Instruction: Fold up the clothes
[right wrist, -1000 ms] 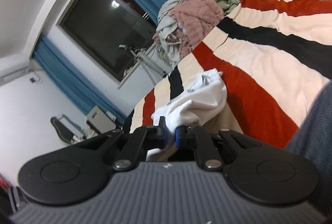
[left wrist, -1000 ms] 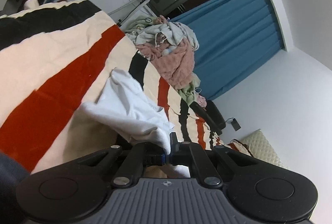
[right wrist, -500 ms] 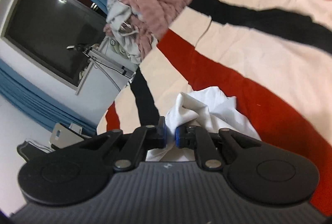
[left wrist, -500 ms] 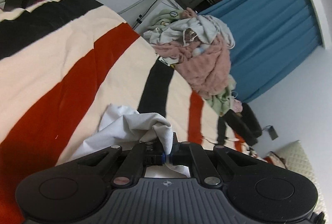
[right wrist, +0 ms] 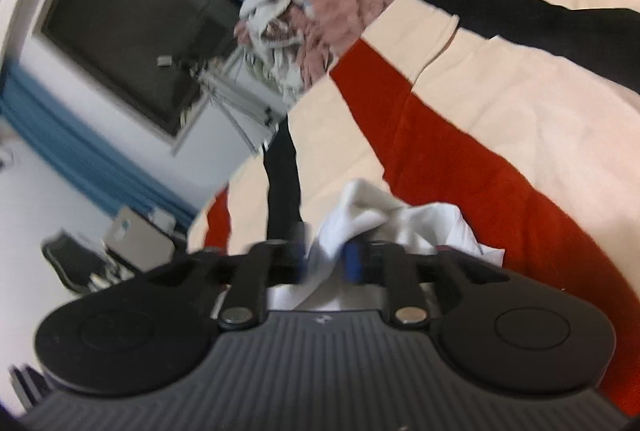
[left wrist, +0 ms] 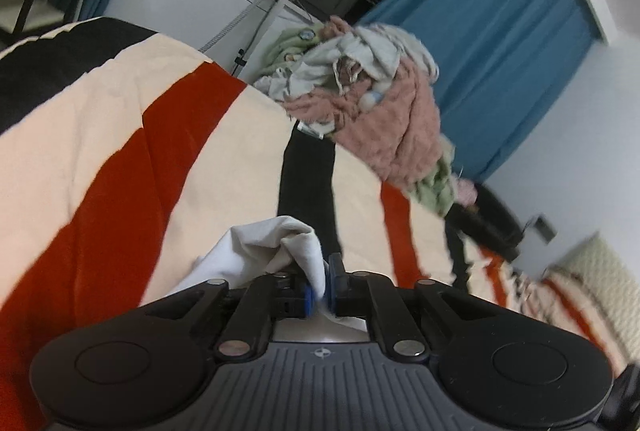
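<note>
White garment (left wrist: 256, 251) bunched, creased, on striped blanket (left wrist: 168, 159) near clothes pile (left wrist: 360, 103). Left gripper (left wrist: 320, 283) jaws just opening, narrow gap, cloth fold between. Right gripper (right wrist: 326, 255) jaws just opening, wide, cloth loose between.

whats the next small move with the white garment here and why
Probably draw both grippers back, clear of the white garment. The left gripper and right gripper have just been opening with cloth still between the jaws, and it lies bunched on the striped blanket.
</note>
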Demonstrator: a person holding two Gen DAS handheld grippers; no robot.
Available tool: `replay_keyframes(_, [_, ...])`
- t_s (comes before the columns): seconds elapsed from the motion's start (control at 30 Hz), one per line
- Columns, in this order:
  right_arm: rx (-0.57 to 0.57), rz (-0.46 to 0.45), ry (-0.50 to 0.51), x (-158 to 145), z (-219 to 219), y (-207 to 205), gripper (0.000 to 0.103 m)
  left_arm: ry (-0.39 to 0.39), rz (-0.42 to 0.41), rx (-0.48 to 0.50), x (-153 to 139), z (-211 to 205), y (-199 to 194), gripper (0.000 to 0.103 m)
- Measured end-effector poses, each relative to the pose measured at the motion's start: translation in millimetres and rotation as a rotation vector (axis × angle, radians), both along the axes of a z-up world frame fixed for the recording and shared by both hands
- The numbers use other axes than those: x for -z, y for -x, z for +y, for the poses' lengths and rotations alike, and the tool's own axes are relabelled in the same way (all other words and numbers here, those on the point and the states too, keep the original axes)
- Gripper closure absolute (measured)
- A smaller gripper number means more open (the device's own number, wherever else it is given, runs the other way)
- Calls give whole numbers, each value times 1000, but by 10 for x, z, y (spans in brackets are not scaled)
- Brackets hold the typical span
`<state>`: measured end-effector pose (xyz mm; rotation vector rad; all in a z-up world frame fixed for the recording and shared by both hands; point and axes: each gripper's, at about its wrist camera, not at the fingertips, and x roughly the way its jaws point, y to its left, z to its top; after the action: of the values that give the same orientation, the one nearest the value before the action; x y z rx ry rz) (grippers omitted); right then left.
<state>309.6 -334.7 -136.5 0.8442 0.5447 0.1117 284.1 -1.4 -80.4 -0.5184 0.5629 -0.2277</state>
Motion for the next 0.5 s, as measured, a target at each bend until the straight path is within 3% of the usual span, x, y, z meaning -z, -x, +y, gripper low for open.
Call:
replay_keyframes(0.07, [-17,-5,83,-83,94,58,11,-49,-3,10,-26,-50,49,19])
replay_keyframes(0.13, [-55,-31,223,-199,247,143,12,-131,-48,16,-82,-139,145,5])
replay_keyframes(0.23, [-103,-82,399,-275,442,238,16,-251,-92,71,-93,-320,248,4])
replay_keyframes(0.3, [-127,-70,457,-230,500,198,50,-307,-91,63,-37,-406,274,4])
replay_keyframes(0.37, [-141,-26,513,-126,533,83,60,-333,-67,50,70,-439,249,4])
replay_keyframes(0.43, [-156,8,543,37,546,-33,62,-352,-15,55,204,-453,190,5])
replay_keyframes(0.5, [-163,31,556,178,569,-77,63,-363,12,39,315,-450,165,16])
